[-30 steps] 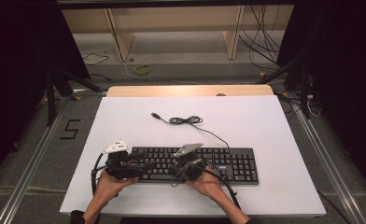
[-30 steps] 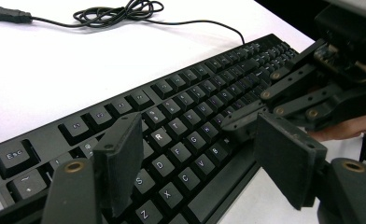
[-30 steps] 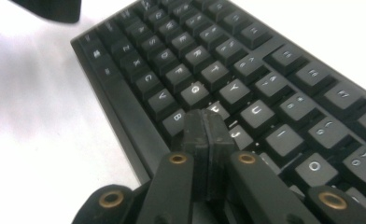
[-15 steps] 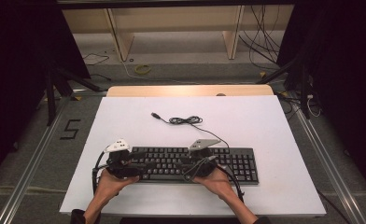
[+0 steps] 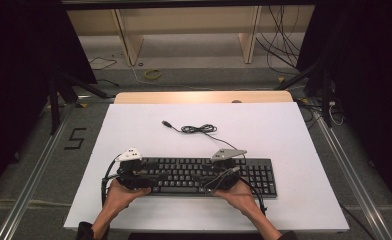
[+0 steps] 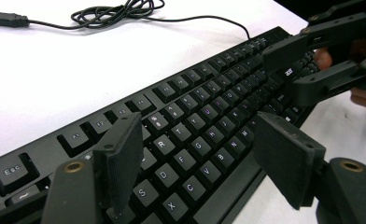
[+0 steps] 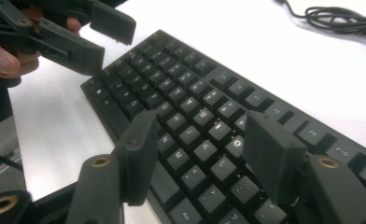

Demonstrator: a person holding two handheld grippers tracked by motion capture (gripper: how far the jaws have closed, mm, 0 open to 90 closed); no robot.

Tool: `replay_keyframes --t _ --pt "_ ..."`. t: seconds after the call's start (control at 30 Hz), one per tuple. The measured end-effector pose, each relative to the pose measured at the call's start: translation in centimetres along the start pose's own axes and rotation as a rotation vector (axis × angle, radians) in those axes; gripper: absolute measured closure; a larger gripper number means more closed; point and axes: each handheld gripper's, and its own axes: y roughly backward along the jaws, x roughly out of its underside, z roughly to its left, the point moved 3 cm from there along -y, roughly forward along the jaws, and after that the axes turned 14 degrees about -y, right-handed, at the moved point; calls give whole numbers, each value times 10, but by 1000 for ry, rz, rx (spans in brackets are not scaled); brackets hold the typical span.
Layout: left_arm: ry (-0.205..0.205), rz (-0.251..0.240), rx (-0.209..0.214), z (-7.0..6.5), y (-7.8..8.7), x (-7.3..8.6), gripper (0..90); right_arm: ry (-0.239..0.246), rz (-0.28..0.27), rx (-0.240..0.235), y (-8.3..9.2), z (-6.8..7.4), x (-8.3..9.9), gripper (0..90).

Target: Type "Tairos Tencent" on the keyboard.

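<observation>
Tongs open over keyboard (image 5: 194, 175).
R gripper (image 5: 223, 176) jaws just opened, nothing clamped, shifted right; L gripper (image 5: 134, 175) jaws spread, empty — typing/pressing likely continues.

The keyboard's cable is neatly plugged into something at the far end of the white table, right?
Not plugged in. The cable from the keyboard lies loosely coiled on the white table, its plug free; the high view shows it.
</observation>
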Motion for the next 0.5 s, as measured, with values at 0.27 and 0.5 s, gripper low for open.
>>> replay_keyframes --t 0.27,0.5 --pt "2 14 1 2 -5 -2 332 -12 -29 5 13 -7 2 415" --pt "2 28 1 4 -11 -3 339 -25 -55 2 22 -12 5 396"
